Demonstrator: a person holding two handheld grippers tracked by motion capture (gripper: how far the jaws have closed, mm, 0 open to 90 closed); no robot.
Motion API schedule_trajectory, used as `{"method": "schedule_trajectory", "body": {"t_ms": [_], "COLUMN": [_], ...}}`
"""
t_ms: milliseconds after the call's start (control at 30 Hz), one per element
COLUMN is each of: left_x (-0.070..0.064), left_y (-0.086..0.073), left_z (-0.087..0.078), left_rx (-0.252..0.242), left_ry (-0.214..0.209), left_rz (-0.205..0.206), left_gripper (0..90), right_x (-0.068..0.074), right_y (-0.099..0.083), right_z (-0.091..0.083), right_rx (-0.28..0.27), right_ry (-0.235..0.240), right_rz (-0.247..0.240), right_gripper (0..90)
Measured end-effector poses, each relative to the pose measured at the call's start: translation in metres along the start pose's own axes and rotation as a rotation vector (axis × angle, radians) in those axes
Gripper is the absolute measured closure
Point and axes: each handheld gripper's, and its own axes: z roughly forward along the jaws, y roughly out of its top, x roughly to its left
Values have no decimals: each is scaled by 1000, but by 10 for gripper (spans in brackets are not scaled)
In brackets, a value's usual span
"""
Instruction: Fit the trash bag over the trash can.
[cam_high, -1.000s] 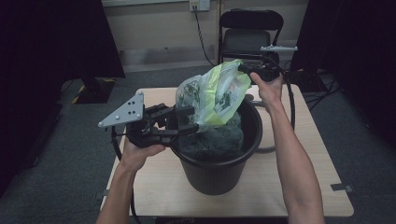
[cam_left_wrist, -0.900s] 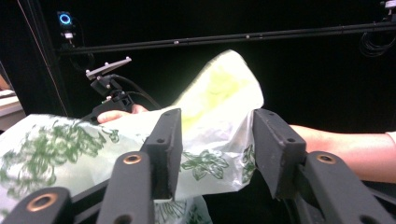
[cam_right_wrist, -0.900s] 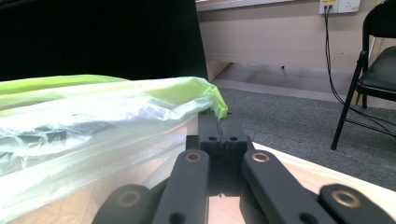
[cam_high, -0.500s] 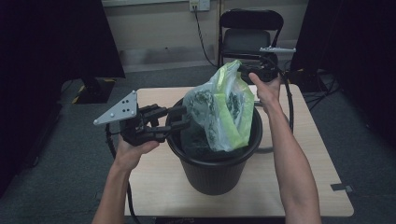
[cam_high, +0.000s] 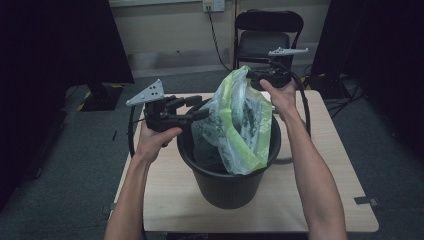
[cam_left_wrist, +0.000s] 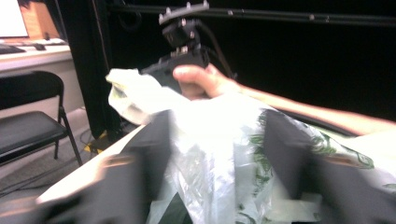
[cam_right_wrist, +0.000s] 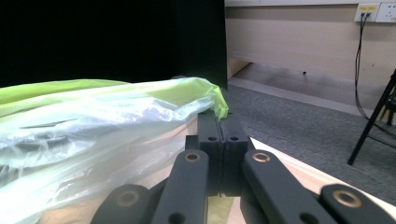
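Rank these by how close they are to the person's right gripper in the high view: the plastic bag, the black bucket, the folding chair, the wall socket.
1. plastic bag, pinched in the right gripper
2. black bucket, just below
3. folding chair, behind the table
4. wall socket, on the back wall

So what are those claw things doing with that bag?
A person holds a claw in each hand over a black bucket on the table. The right claw is pinched shut on the top edge of a clear and green plastic bag. The left claw stands open around the bag's side. The bag's bottom sits inside the bucket.
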Motion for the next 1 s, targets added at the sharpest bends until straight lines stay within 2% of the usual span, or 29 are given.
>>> {"method": "schedule_trajectory", "body": {"t_ms": [33,67,100,133,167,200,267,300,400,533,567,633,700,733,833,1000], "left_x": [0,2,5,6,6,7,7,8,9,12,12,13,14,16,20,29], "left_y": [0,-2,-7,-10,-10,-14,-17,-23,-31,-35,-35,-29,-26,-18,-7,5], "left_z": [0,0,-2,-4,-4,-9,-12,-20,-32,-39,-39,-41,-41,-41,-39,-26], "left_rx": [0,1,-4,-5,-5,3,7,2,-12,-27,-27,-68,-75,-96,-110,-88], "left_ry": [0,2,-2,18,18,39,53,76,107,102,102,110,109,115,107,87], "left_rz": [0,1,-3,0,0,-1,2,-6,-19,-31,-31,-57,-54,-64,-62,-77], "left_gripper": [684,787,850,888,900,900,900,900,900,900,889,757,677,634,592,522], "right_x": [0,1,2,3,3,7,12,14,20,27,29,31,32,35,37,37], "right_y": [0,0,0,0,0,-1,-2,-4,-7,-11,-11,-9,-8,-5,0,7], "right_z": [0,-1,-2,-3,-3,-7,-12,-16,-27,-38,-38,-37,-35,-30,-22,-11], "right_rx": [0,-5,-6,-3,-3,-2,-5,-10,-18,-24,-21,-10,-2,11,20,43], "right_ry": [0,10,15,20,20,28,26,38,28,36,35,51,58,72,81,92], "right_rz": [0,-2,-4,-9,-9,-23,-22,-24,-34,-61,-70,-88,-94,-113,-128,-137], "right_gripper": [895,858,834,814,814,680,588,575,507,501,509,592,594,704,746,744]}}
